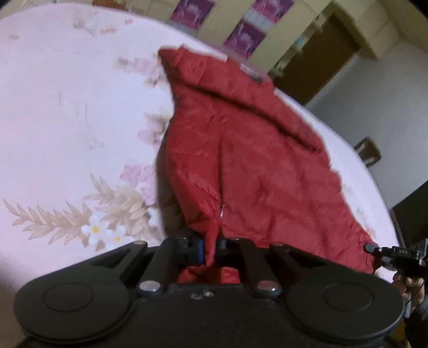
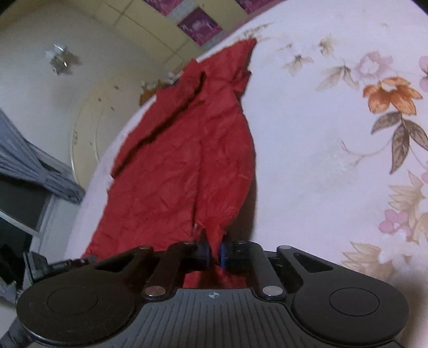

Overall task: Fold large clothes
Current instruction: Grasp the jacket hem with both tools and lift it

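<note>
Right now both grippers are pinched onto the near edge of a red jacket (image 1: 240, 150) that lies spread on a bed with a pale flowered sheet (image 1: 67, 107). The left gripper (image 1: 210, 250) has its jaws closed tight on a narrow fold of the red cloth, which bunches up between the blue-edged pads and spills back toward the handle. The right gripper (image 2: 215, 253) is clamped the same way on another fold of the same hem, a thin strip of red fabric squeezed between its pads.

From the left gripper's side, the right gripper (image 1: 385, 253) shows at the far right of the view, biting the jacket's corner, with part of a hand (image 1: 406, 286) behind it. From the right gripper's side, the left gripper shows low at the left edge, dark and blurred, at the other end of the hem.

The jacket (image 2: 187, 150) stretches away from both grippers across the sheet (image 2: 321, 133), wrinkled, with a long dark crease or seam running along it. Its far end reaches close to the bed's far edge. A wall with purple patterned tiles (image 1: 192, 12) stands beyond the bed, and a grey curtain (image 2: 24, 158) hangs off to the side in the right gripper's view.
</note>
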The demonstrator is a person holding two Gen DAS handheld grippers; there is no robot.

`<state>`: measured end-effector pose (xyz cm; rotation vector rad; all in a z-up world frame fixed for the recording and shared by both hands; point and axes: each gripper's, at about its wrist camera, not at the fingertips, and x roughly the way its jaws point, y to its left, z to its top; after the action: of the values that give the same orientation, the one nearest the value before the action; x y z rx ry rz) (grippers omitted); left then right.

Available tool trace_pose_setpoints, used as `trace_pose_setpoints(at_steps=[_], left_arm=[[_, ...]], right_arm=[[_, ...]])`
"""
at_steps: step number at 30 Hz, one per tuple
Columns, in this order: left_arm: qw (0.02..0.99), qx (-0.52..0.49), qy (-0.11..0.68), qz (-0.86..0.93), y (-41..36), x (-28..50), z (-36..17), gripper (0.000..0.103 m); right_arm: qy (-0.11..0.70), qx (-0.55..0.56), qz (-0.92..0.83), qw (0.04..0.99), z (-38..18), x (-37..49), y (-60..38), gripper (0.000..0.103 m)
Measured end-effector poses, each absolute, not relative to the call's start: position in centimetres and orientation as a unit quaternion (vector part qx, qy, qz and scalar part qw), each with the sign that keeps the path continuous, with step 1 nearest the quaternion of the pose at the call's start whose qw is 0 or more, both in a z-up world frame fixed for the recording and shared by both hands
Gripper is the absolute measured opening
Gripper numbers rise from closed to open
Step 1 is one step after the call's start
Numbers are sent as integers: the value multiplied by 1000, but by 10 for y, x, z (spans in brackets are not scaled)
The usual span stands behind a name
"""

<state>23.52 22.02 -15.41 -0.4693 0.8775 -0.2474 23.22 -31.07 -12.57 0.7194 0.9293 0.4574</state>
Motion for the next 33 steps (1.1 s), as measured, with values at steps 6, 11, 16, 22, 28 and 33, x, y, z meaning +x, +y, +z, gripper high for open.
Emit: trace_pose_setpoints(at_steps=[6, 11, 16, 22, 28, 33], left_arm=[[897, -273, 327, -121, 234, 245, -104, 6], [910, -291, 263, -137, 242, 319, -63, 6], [912, -292, 246, -148, 240, 420, -43, 6], [902, -282, 297, -140, 238, 549, -71, 6], [887, -302, 334, -104, 254, 619, -126, 32], [897, -257, 348, -86, 260, 632, -143, 50]], right_arm=[[360, 338, 228, 839, -74, 252, -316, 5], [303, 340, 227, 861, -25, 313, -307, 5], [280, 355, 223, 864, 3, 411, -294, 5], [312, 355, 194, 859, -18, 537, -279, 5], [357, 355, 79, 861, -74, 610, -285, 82], [376, 291, 68, 877, -99, 625, -288, 82]])
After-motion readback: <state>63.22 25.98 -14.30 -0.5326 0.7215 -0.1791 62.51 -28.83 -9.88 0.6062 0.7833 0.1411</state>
